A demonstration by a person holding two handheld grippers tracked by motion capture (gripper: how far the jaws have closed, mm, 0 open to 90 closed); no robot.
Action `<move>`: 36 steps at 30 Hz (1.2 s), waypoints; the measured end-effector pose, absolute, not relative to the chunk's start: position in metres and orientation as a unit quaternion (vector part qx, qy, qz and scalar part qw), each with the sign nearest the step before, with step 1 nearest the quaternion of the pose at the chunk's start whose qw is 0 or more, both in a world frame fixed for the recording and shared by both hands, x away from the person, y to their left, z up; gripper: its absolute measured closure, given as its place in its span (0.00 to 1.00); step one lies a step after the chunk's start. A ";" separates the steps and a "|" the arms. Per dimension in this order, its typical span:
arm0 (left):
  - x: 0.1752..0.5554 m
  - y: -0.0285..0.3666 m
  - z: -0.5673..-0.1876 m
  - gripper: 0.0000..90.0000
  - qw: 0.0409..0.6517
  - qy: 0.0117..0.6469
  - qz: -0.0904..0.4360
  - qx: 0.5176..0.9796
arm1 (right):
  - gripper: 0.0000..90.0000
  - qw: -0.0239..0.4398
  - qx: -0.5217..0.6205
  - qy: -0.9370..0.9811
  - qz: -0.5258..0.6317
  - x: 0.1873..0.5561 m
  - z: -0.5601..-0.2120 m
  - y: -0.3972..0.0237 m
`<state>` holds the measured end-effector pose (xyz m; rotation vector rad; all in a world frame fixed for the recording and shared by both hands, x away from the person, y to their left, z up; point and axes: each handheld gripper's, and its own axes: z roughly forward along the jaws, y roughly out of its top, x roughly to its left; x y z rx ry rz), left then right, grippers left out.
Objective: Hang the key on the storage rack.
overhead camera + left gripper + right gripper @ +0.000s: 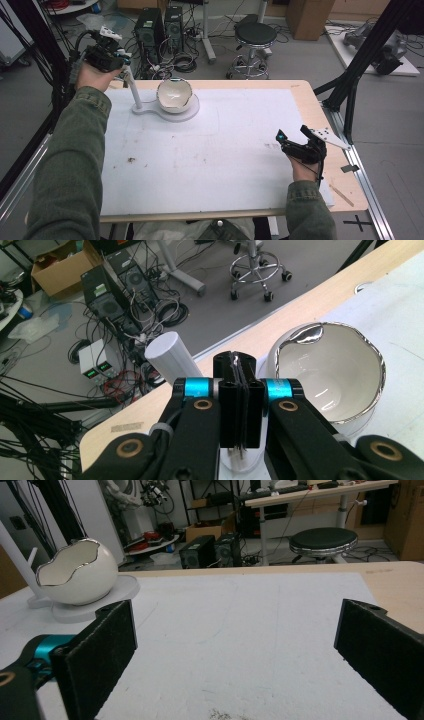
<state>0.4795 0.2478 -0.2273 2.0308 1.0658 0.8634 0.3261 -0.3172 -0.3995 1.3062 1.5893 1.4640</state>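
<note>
1. Two arms in green sleeves come in from the near edge of the surface (210,165). Each hand holds one set of tongs, so there are two tongs.
2. The right hand (301,170) rests low on the white mat, near the right edge of the surface. Its forearm lies along the near right corner.
3. The right tongs (291,134) point toward the far left, low over the mat. They are released: in the right gripper view the two black pads stand wide apart with bare mat between them, and they grasp nothing.
4. The left arm reaches far up the left side. The left hand (92,75) is lifted at the far left corner of the surface, with the palm turned up under the tongs.
5. The left tongs (239,371) are clenched. In the left gripper view the two black pads press flat on each other, with nothing between them.
6. Just past the left tongs stands one white post (133,89). It is upright on a flat white stand (192,111).
7. One white bowl (174,94) shaped like a cracked eggshell, with a shiny rim, sits on the round part of that stand, at the far side of the mat, just beside the post. No tongs touch it.
8. On the floor behind the surface there is one round black stool (255,35) and two black computer boxes (159,29).
</note>
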 end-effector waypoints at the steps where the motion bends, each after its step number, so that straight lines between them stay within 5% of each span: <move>1: 0.480 0.248 -0.227 0.99 0.339 0.409 0.331 0.780 | 0.03 0.303 0.493 0.600 0.552 0.326 -0.400 -0.317; 11: 0.481 0.248 -0.232 0.95 0.357 0.418 0.326 0.769 | 0.03 0.305 0.493 0.599 0.553 0.327 -0.400 -0.318; 26: 0.476 0.249 -0.230 0.17 0.388 0.438 0.247 0.772 | 0.03 0.302 0.492 0.600 0.554 0.327 -0.400 -0.318; 36: 0.465 0.246 -0.239 0.02 0.394 0.439 0.254 0.767 | 0.03 0.301 0.494 0.598 0.554 0.326 -0.400 -0.318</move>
